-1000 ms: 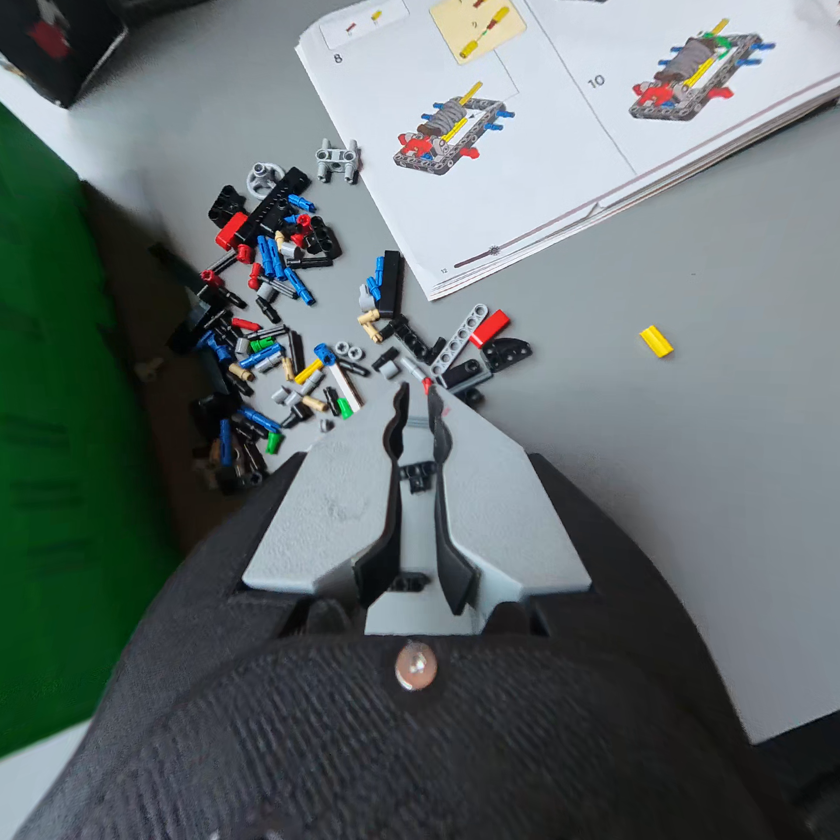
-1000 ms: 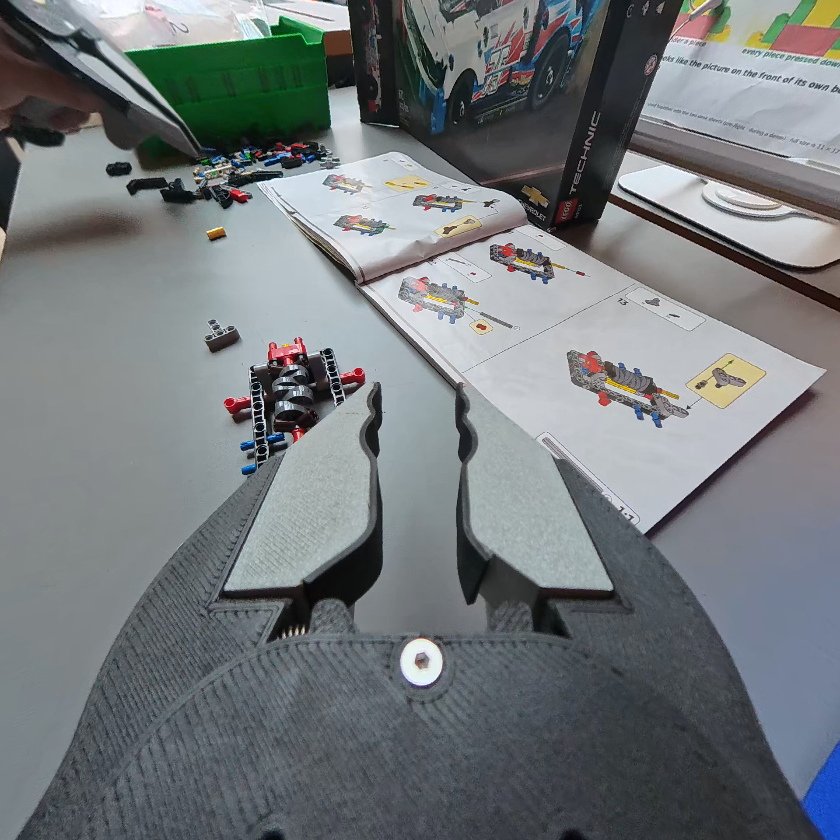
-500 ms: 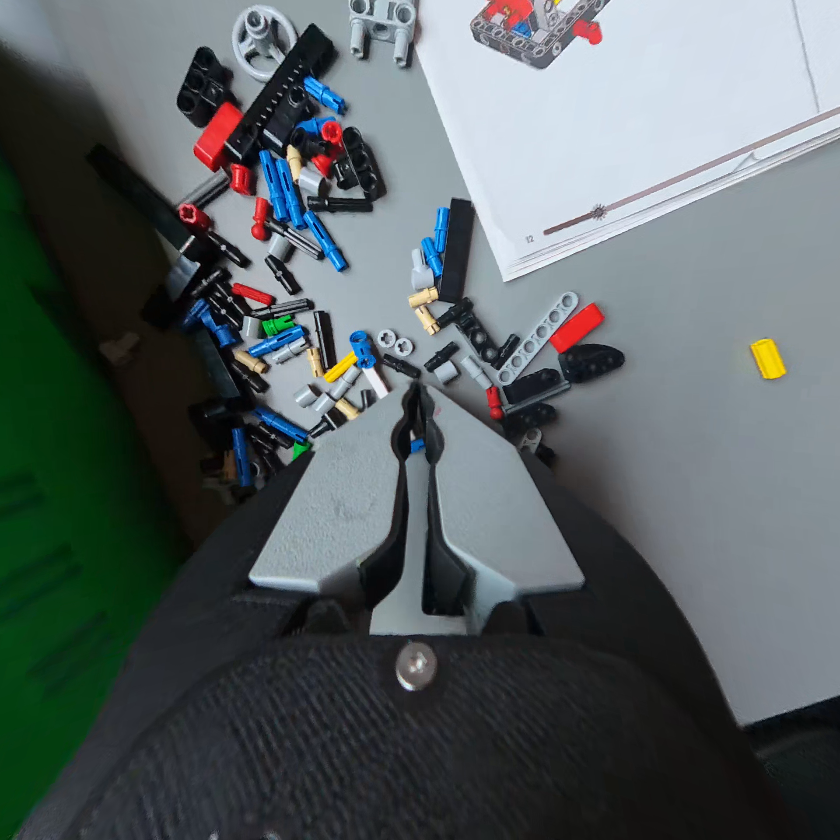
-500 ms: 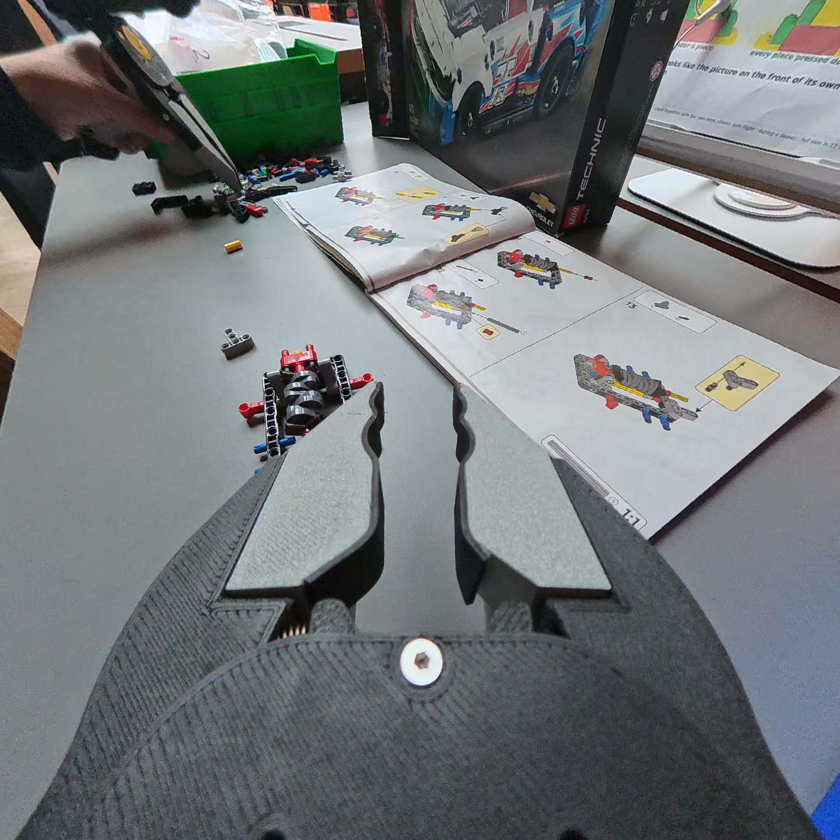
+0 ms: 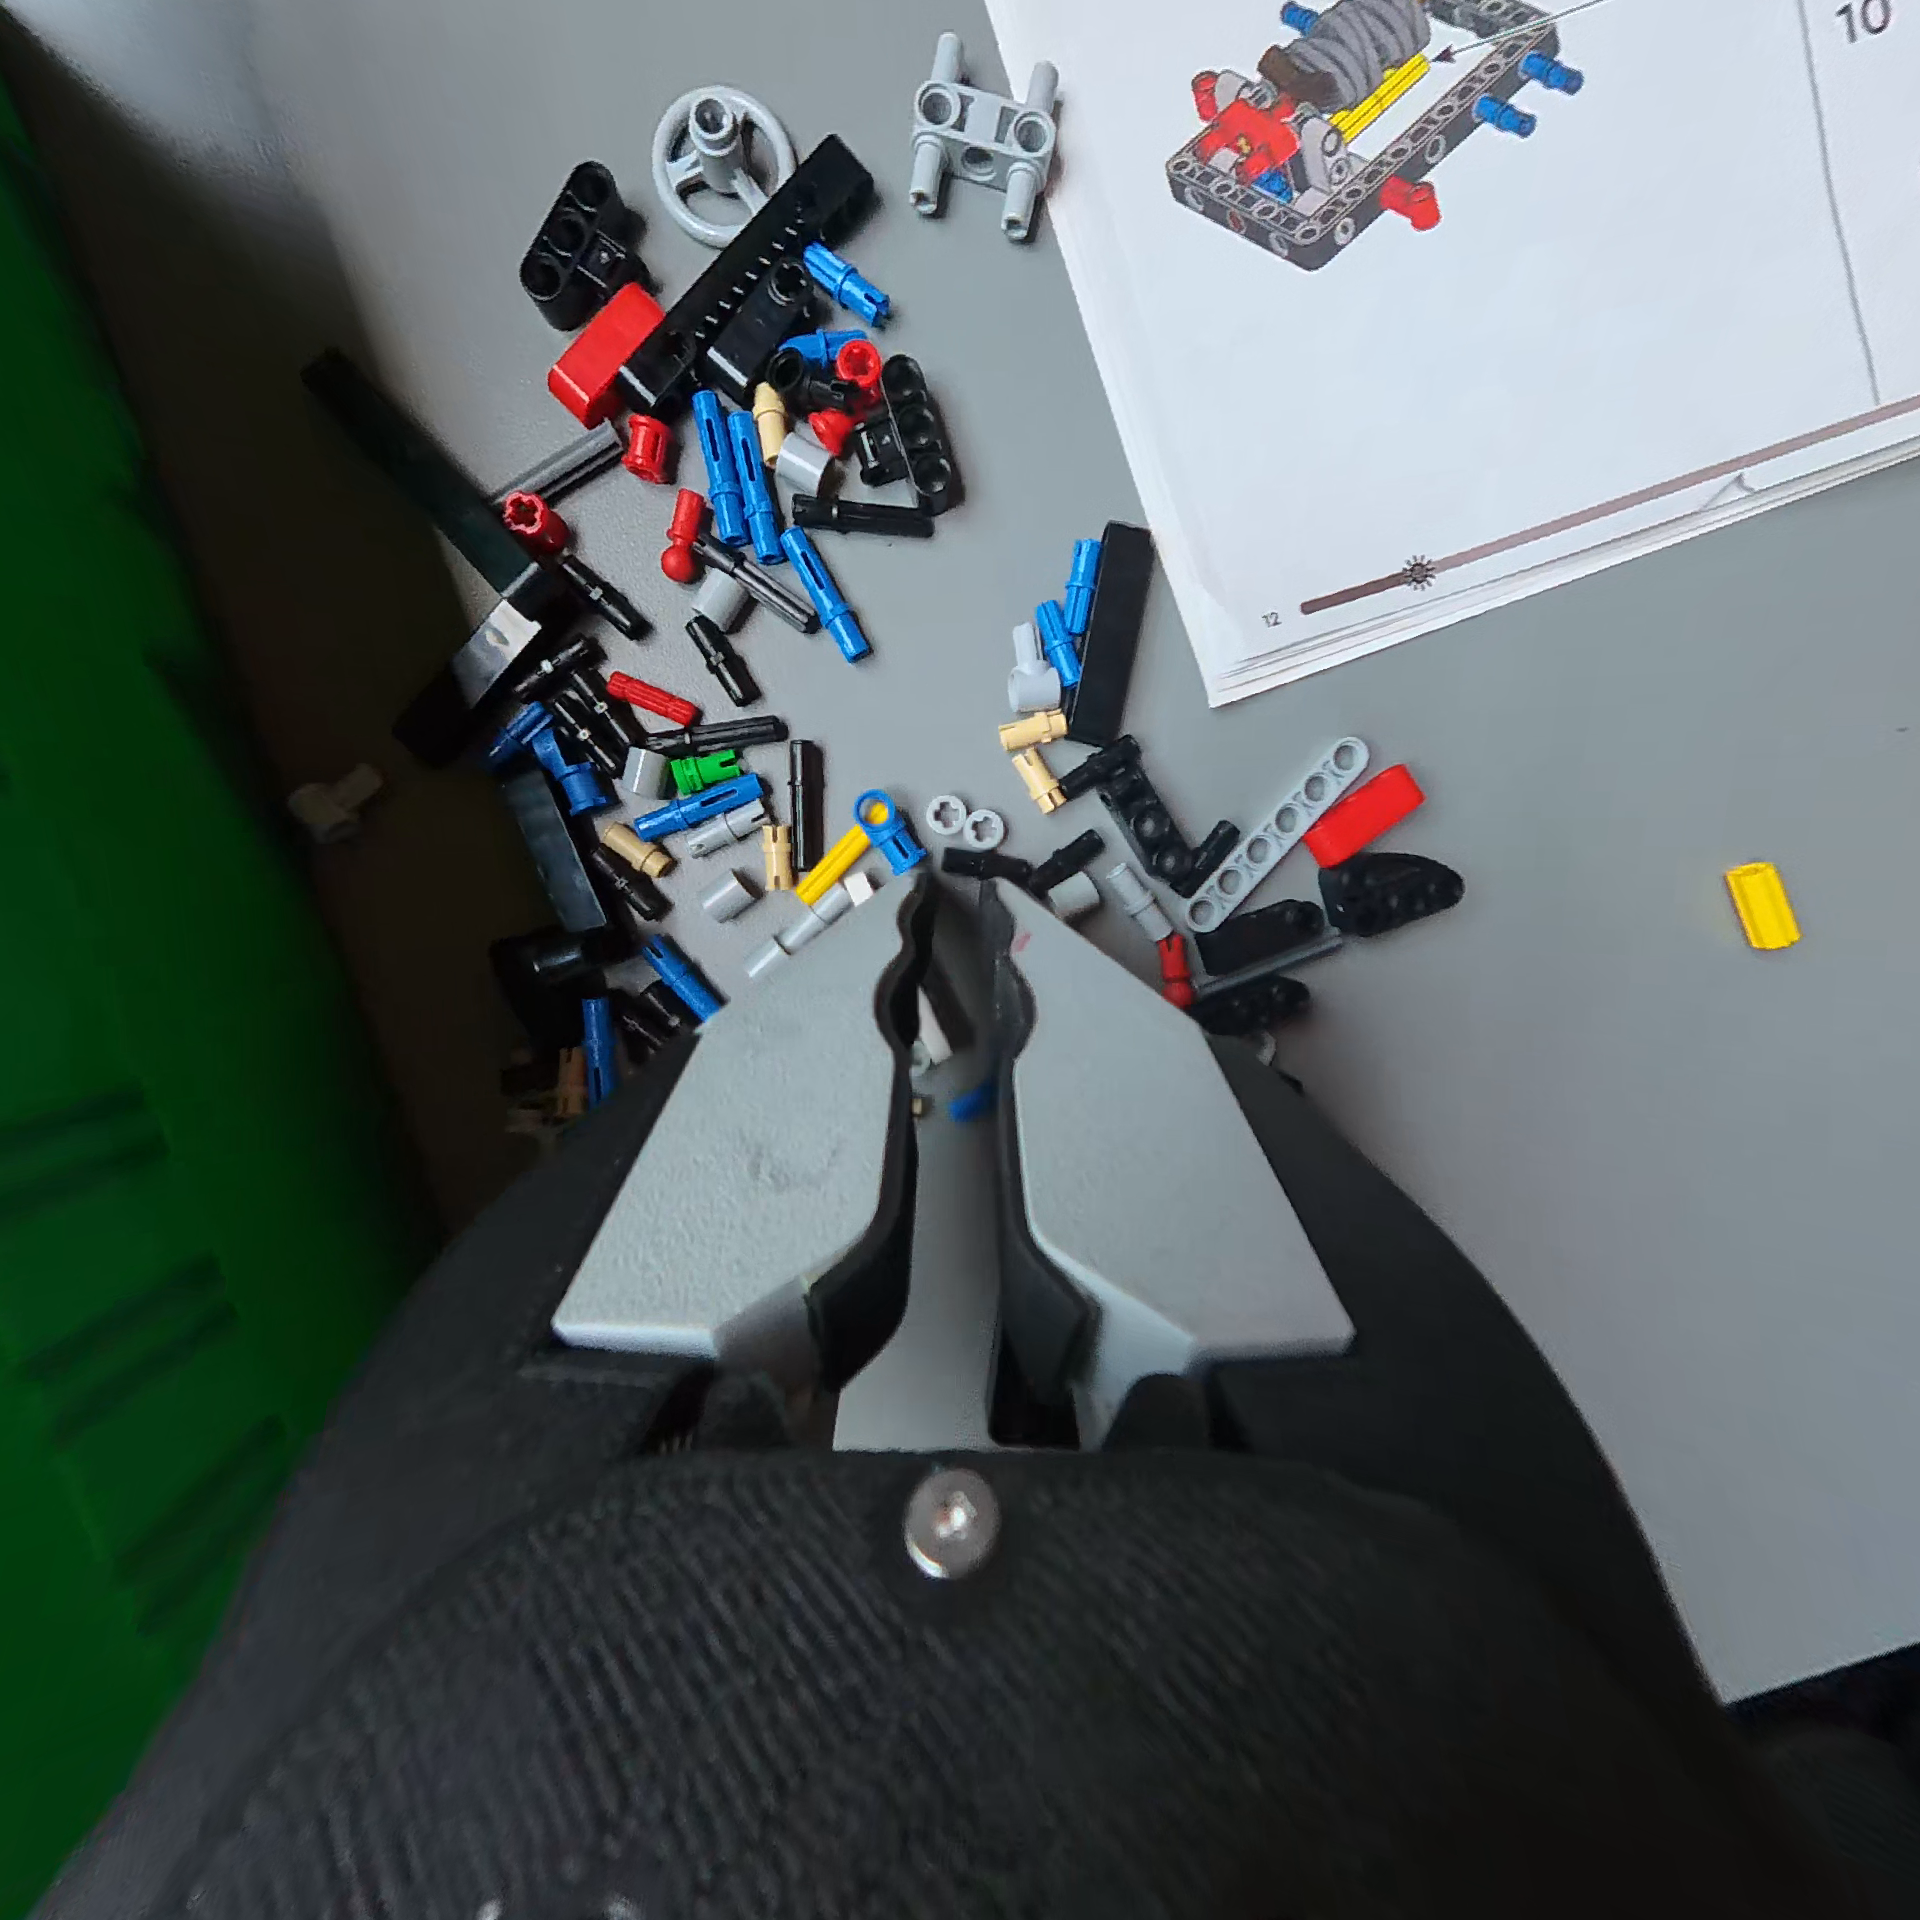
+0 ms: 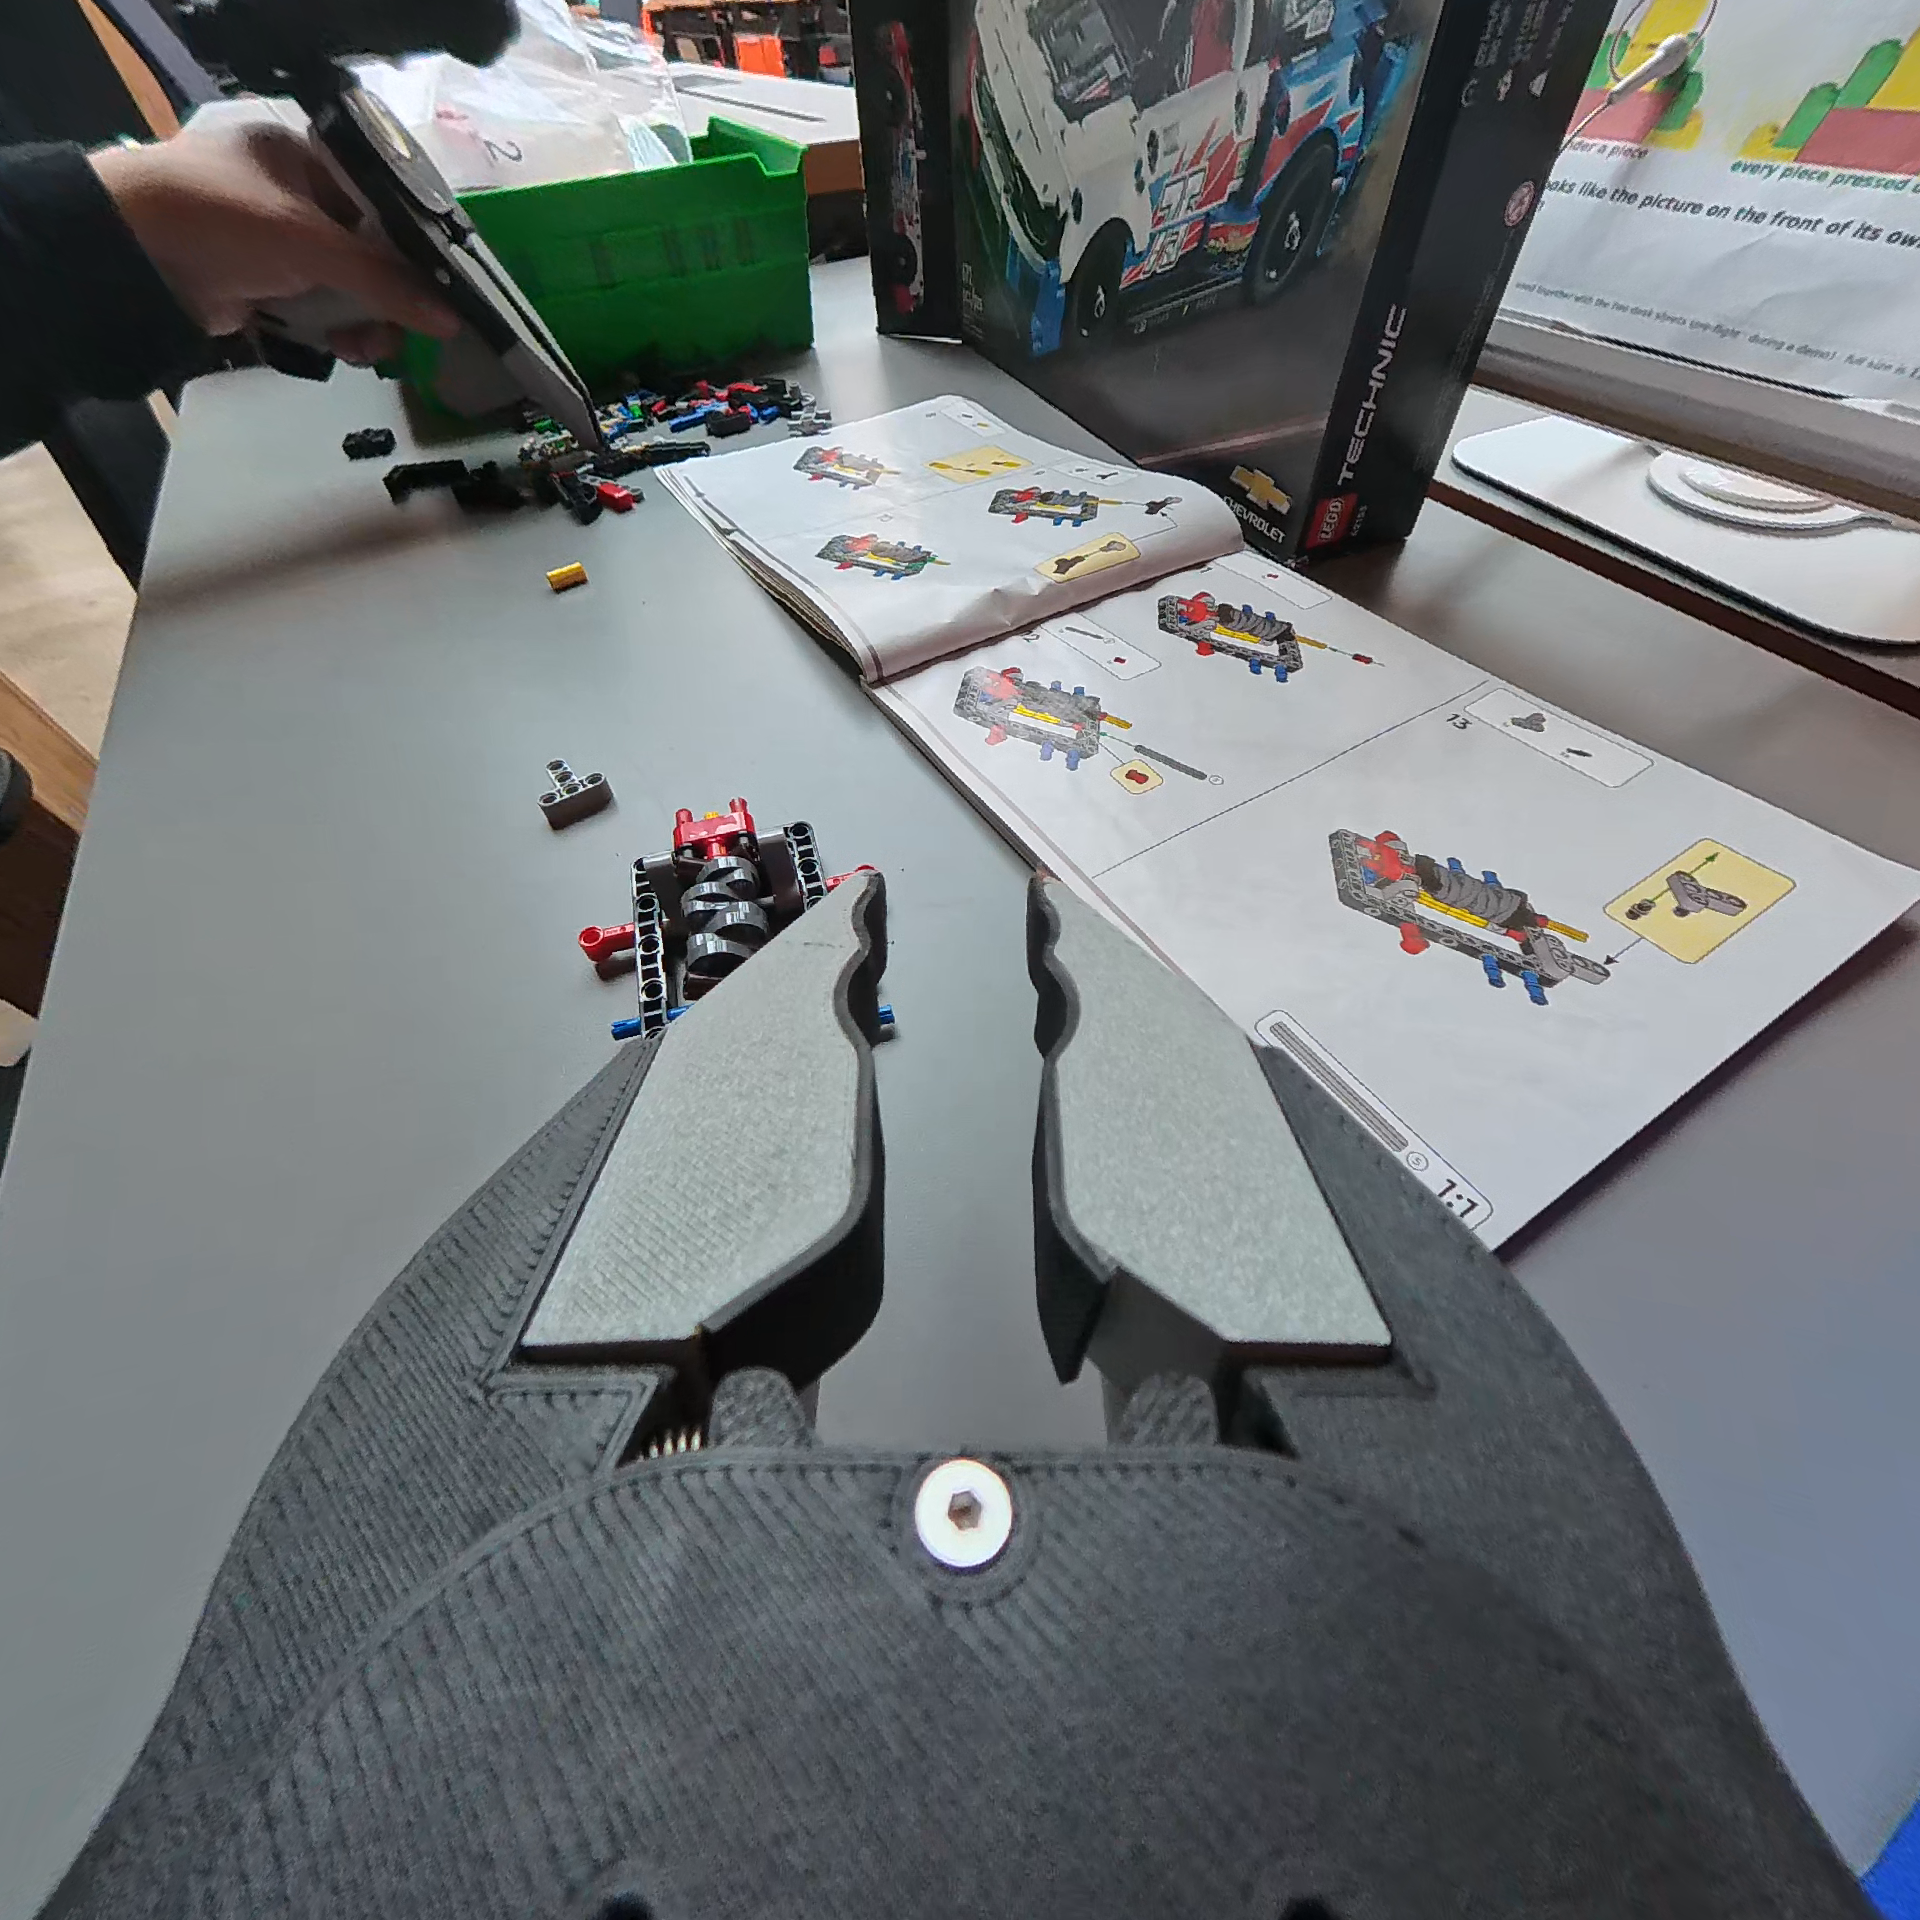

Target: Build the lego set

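My left gripper (image 5: 954, 888) hangs low over a pile of loose lego pieces (image 5: 769, 582) on the grey table. Its jaws stand a narrow gap apart. A small blue piece (image 5: 971, 1101) shows blurred in that gap; I cannot tell if it is touched. The right wrist view shows this gripper (image 6: 582, 416) with its tips down in the pile (image 6: 665, 416). My right gripper (image 6: 956, 894) is open and empty. It hovers just right of the part-built frame (image 6: 717, 914), which has a red end and a dark grey spiral core.
The open instruction booklet (image 6: 1351, 831) lies right of the frame and also shows in the left wrist view (image 5: 1455, 395). A yellow piece (image 5: 1763, 906) and a grey T-piece (image 6: 574, 795) lie apart. A green bin (image 6: 665, 260) and the set's box (image 6: 1195, 260) stand behind. My left gripper's tips are some 15 centimetres from the yellow piece (image 5: 1763, 906).
My left gripper has dropped closer to the pile; its jaws closed almost fully, then parted a little. My right gripper has drifted left, so its left finger now overlaps the frame.
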